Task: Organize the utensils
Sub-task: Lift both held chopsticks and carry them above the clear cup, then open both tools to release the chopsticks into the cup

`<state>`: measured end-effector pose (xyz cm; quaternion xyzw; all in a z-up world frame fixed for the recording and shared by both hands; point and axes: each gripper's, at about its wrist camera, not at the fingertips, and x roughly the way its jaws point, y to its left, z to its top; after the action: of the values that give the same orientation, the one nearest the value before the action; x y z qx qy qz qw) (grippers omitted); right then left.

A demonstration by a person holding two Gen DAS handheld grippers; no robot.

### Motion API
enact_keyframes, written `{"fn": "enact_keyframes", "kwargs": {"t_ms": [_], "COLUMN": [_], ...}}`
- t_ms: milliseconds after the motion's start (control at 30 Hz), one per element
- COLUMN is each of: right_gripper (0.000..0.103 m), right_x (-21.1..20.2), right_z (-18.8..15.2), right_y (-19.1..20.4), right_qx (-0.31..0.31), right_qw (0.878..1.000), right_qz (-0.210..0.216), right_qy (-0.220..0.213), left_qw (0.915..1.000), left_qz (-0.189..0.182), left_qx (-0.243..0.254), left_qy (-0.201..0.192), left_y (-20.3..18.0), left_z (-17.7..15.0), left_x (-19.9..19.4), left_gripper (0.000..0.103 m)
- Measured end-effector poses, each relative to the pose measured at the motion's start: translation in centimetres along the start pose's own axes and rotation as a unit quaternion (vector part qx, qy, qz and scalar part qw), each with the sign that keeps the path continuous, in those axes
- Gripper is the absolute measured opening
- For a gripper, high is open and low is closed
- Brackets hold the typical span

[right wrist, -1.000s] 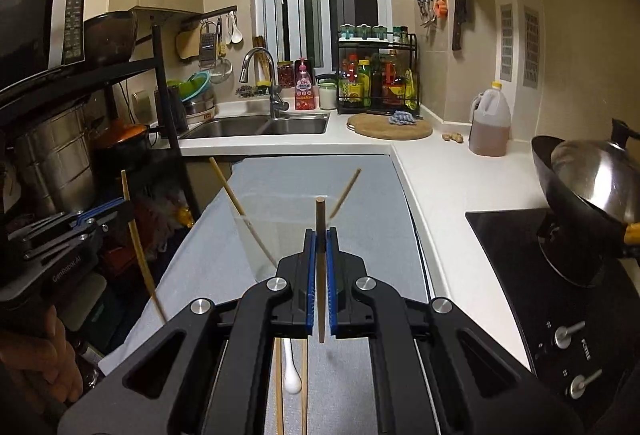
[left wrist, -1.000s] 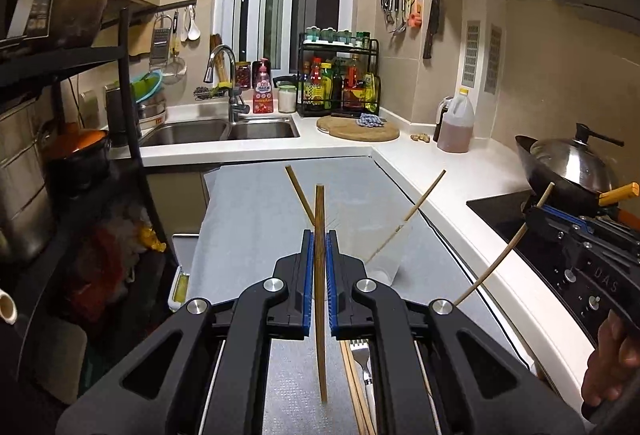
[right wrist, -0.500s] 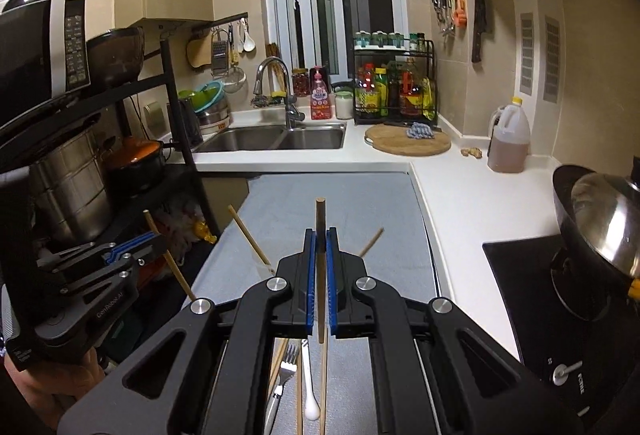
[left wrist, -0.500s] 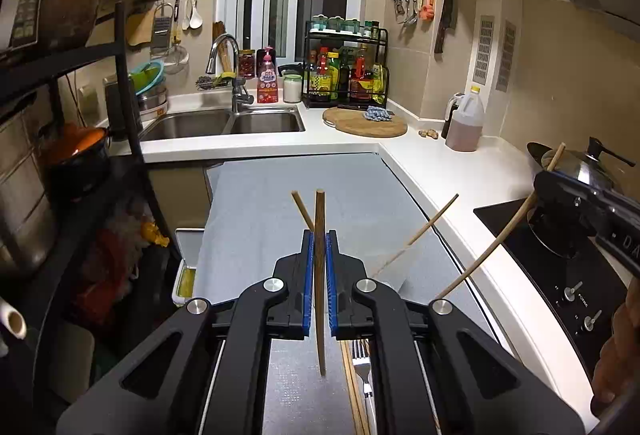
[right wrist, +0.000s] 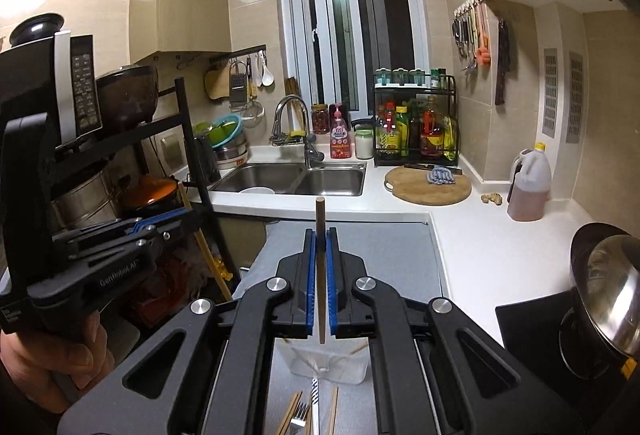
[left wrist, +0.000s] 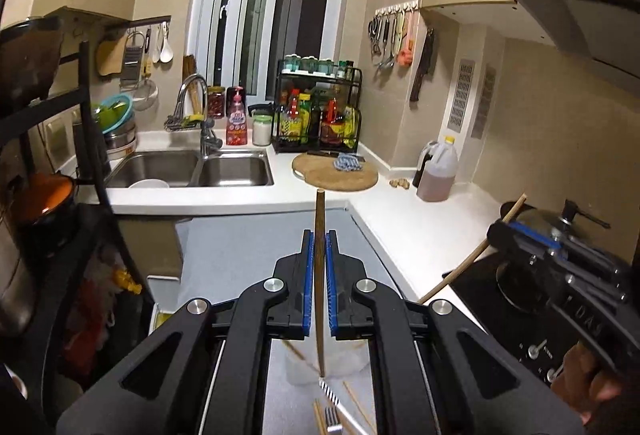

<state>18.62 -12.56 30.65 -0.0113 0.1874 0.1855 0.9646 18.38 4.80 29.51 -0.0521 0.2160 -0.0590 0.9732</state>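
I hold both tools high above the grey mat (left wrist: 248, 259) that covers the lower counter. My left gripper (left wrist: 319, 239) has its blue-padded fingers (left wrist: 307, 275) pressed on a brown wooden chopstick (left wrist: 319, 267), which stands nearly upright between them, its blunt end above the finger tips and its thin end hanging down over the mat. My right gripper (right wrist: 320, 239) pinches a second brown wooden chopstick (right wrist: 320, 275) in the same way, also nearly upright (this one looks shorter below the fingers).

Under both tools a clear plastic container (right wrist: 328, 365) stands on the mat, and at least two pale chopsticks (right wrist: 359, 347) lean inside it. Near the front edge of the mat, just before the container, lie some more loose wooden chopsticks (right wrist: 290, 413), a metal fork (right wrist: 300, 419) and a striped handle (right wrist: 315, 395); I cannot tell what utensil this handle belongs to.

In the left wrist view my right tool (left wrist: 560, 267) shows at the right side, over the black cooktop (left wrist: 480, 291), with its chopstick (left wrist: 472, 259) slanting. In the right wrist view my left tool (right wrist: 104, 247) shows at the left, before the black shelf rack (right wrist: 192, 139). Farther back are the steel double sink (left wrist: 192, 169) and a round wooden cutting board (left wrist: 336, 175) on the white counter (left wrist: 420, 219).
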Motion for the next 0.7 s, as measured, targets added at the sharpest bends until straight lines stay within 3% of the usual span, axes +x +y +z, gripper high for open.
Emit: {"fn": "enact_keyframes", "kwargs": {"t_ms": [200,433,600,633,667,700], "right_gripper": [0.005,0.005,0.007,0.012,0.024,0.028], "right_x": [4.3,8.3,10.2,10.4,10.4,10.3], "right_z": [-1.4,-5.4,-7.8,-8.1,-8.2,-8.2], "right_y": [-1.3,-2.3,-2.7,-2.8,-2.9,-3.0], "right_qx": [0.004,0.020,0.033,0.033,0.033,0.032], "right_qw": [1.000,0.998,0.997,0.996,0.996,0.996], "right_qz": [-0.008,0.000,0.004,0.001,-0.005,-0.010], "right_qy": [0.021,0.052,0.074,0.078,0.082,0.081], "left_qw": [1.0000,0.9987,0.9959,0.9955,0.9956,0.9963], "left_qz": [-0.002,0.003,-0.026,-0.027,-0.024,-0.021], "left_qx": [-0.006,0.009,0.006,0.007,0.007,0.006], "left_qy": [0.005,0.050,0.086,0.090,0.090,0.083], "left_y": [0.0,0.5,0.8,0.7,0.6,0.7], "left_z": [-0.1,-3.7,-5.8,-5.9,-6.0,-5.9], "left_x": [4.3,9.9,12.2,12.4,12.3,11.8], "left_gripper": [0.006,0.006,0.006,0.008,0.010,0.021]}}
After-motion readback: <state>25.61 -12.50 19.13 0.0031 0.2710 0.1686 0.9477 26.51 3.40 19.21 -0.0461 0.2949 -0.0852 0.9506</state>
